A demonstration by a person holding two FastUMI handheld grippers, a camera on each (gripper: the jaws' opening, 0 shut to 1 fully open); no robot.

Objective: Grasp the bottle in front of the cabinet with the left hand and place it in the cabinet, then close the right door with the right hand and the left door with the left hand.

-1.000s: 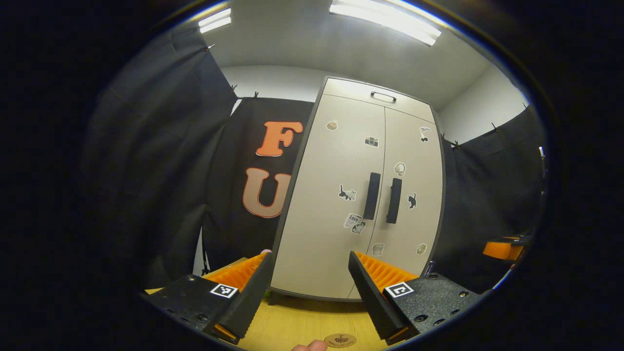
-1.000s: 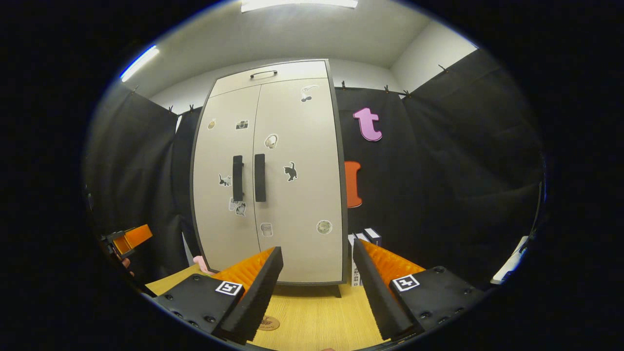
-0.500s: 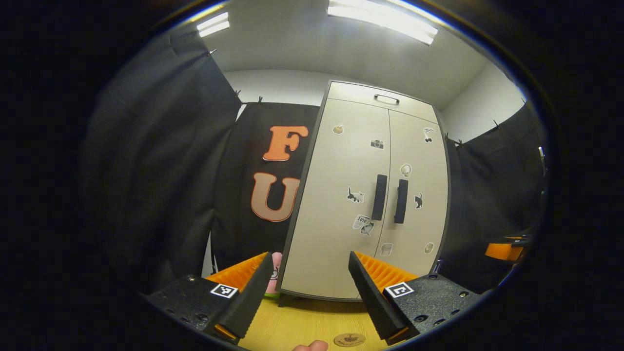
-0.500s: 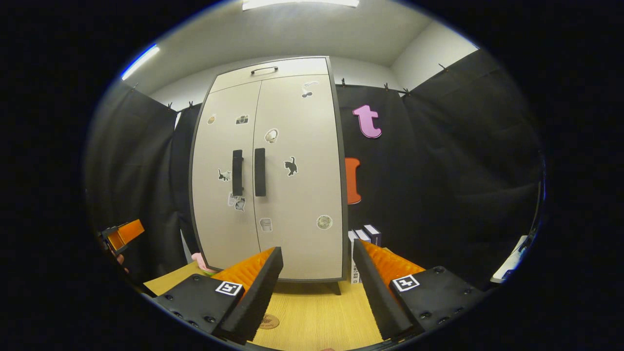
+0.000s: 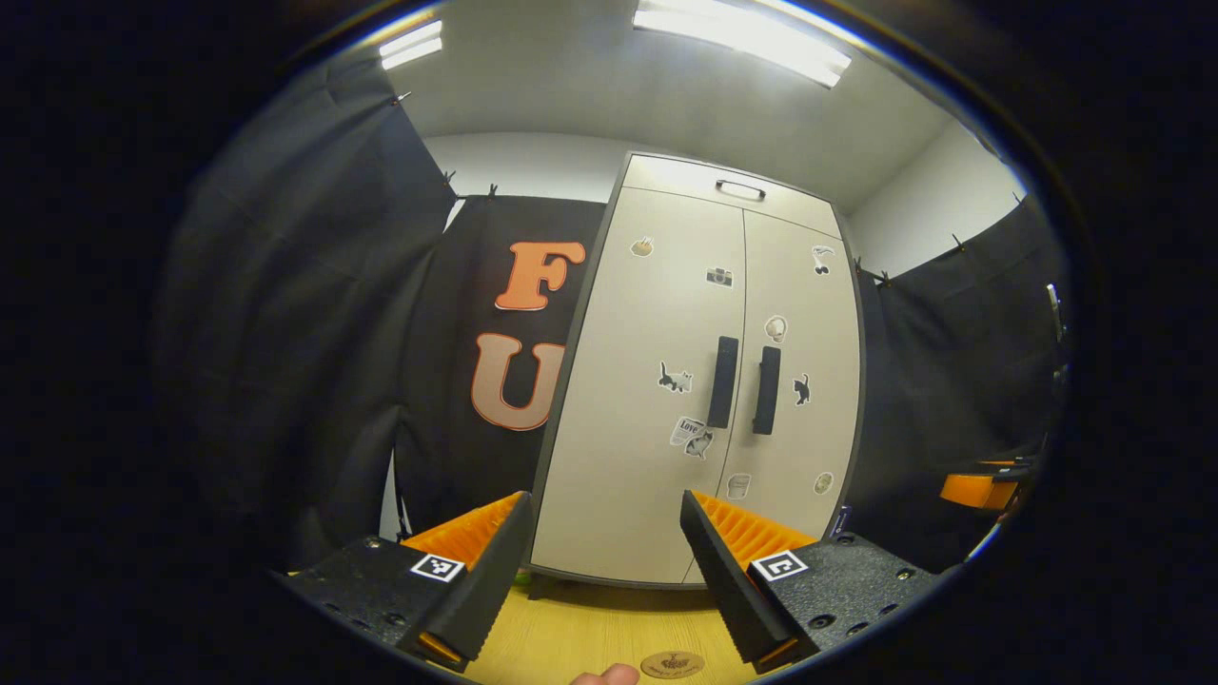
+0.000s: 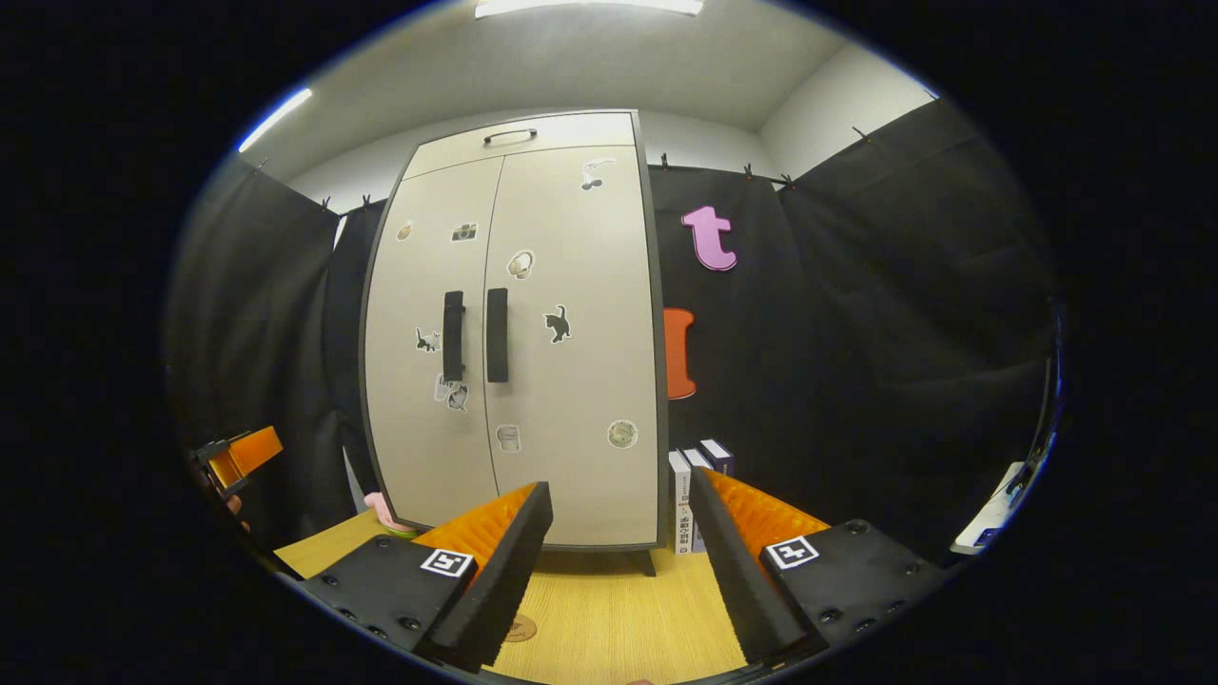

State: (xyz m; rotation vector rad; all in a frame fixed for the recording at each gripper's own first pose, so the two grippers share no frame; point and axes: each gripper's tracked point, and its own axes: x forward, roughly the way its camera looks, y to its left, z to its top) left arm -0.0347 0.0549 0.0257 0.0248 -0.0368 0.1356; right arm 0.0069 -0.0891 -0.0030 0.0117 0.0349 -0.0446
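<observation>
both claws, my left claw (image 5: 601,571) and right claw (image 6: 618,571), hang spread over the counter (image 6: 618,618); cabinet (image 6: 514,342) stands upright, tall axis vertical, doors shut, facing me.

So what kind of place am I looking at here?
Likely a staged recording booth, not a real home: black cloth walls pinned up around a stickered two-door cabinet on a wooden tabletop, under ceiling strip lights.

Beige cabinet (image 6: 571,381) with black handles (image 6: 497,335), yellow wood-grain table (image 6: 618,618)
</observation>
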